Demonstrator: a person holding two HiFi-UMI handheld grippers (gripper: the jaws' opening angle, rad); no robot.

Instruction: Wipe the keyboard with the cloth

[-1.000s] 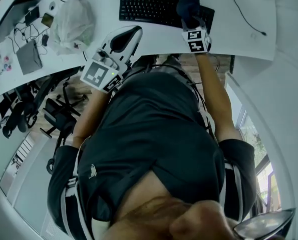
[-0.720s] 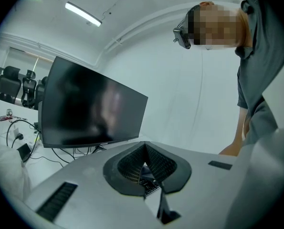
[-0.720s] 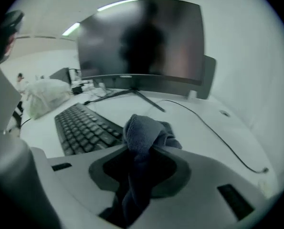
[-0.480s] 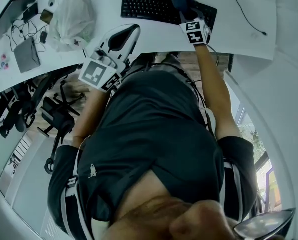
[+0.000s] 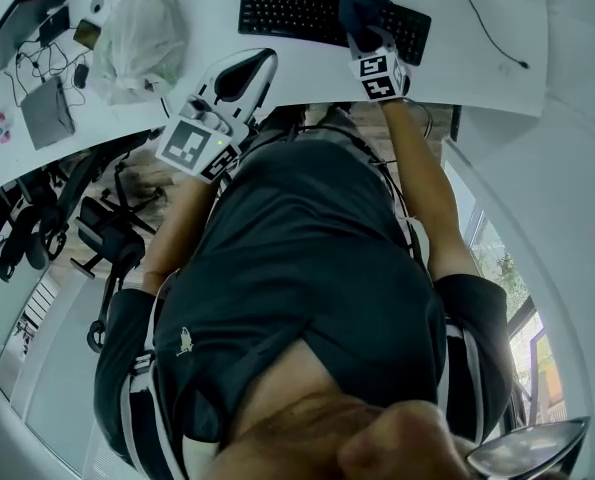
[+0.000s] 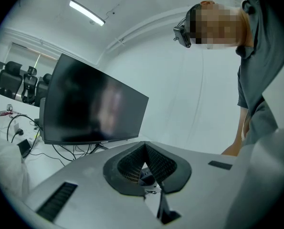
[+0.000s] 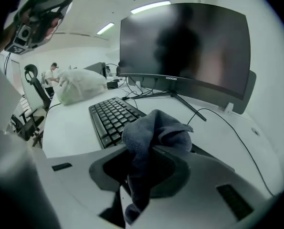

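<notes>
A black keyboard point(image 5: 295, 12) lies on the white desk point(image 5: 477, 38), in front of a monitor point(image 7: 189, 42). My right gripper point(image 5: 365, 26) is shut on a dark blue-grey cloth point(image 5: 359, 4), which hangs bunched over the keyboard's right part. In the right gripper view the cloth point(image 7: 153, 132) spills out of the right gripper point(image 7: 146, 163), with the keyboard point(image 7: 108, 118) just beyond and to the left. My left gripper point(image 5: 249, 70) hangs off the desk's front edge, left of the keyboard. Its jaws are shut on nothing and point up at a second monitor point(image 6: 89, 109).
A white plastic bag point(image 5: 142, 33) sits on the desk left of the keyboard, also in the right gripper view point(image 7: 79, 89). Cables and small devices point(image 5: 47, 98) lie farther left. A thin cable point(image 5: 487, 28) crosses the desk right of the keyboard. Office chairs point(image 5: 107, 238) stand below.
My right gripper has shifted a little to the left over the keyboard with the cloth in it. The left gripper has stayed put.
</notes>
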